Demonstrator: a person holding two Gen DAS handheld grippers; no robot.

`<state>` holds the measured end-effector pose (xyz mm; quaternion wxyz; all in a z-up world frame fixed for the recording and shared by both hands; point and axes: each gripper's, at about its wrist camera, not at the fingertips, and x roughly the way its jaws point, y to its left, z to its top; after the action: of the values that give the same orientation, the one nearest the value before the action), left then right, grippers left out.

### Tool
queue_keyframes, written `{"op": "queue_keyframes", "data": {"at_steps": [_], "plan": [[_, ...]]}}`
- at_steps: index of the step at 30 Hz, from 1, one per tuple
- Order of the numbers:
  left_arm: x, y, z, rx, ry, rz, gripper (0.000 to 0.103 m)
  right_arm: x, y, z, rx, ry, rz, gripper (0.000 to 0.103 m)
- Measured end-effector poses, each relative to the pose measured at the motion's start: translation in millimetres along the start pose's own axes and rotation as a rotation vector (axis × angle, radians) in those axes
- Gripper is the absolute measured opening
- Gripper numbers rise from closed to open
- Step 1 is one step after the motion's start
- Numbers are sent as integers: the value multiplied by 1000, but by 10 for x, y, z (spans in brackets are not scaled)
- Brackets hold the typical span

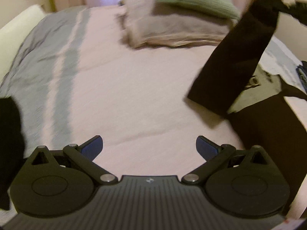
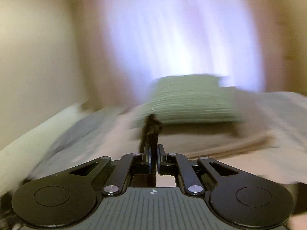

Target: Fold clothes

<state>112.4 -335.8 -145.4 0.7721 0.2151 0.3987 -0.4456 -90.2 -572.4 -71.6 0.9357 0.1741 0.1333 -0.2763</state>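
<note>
Nearest the left wrist camera, the left gripper (image 1: pixel 149 147) hovers over the bed (image 1: pixel 122 95) with its blue-padded fingers spread wide and nothing between them. In the right wrist view, the right gripper (image 2: pixel 153 154) has its jaws pressed together on a bunched edge of the black garment (image 2: pixel 151 128), which pokes up past the fingertips.

A little farther out in the left view, that black garment (image 1: pixel 236 61) hangs as a long dark strip in the air to the right, its lower part trailing onto the bed beside a pale printed patch. It looks lifted rather than laid flat, so the folding seems barely begun: no fold shows yet, and spreading and creasing are left.

Farthest away, a green pillow (image 2: pixel 191 101) rests on beige bedding (image 1: pixel 172 30) before the curtain (image 2: pixel 172 28).
</note>
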Motion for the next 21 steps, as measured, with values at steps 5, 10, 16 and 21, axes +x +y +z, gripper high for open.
{"op": "queue_keyframes", "data": {"at_steps": [5,10,16,21], "plan": [[343,-977,14,22,73,-15,101,32,-1525,-591,254,209,-162,2],[688,-1852,-65,30,164,-22,101,-86,-2166,-922,333,336,-130,2],[778,-2340,97,93,167,-1,101,-299,-2307,-757,313,279,-92,2],[955,-2430,177,129,172,-22,101,-562,-2507,-931,324,325,-206,2]]}}
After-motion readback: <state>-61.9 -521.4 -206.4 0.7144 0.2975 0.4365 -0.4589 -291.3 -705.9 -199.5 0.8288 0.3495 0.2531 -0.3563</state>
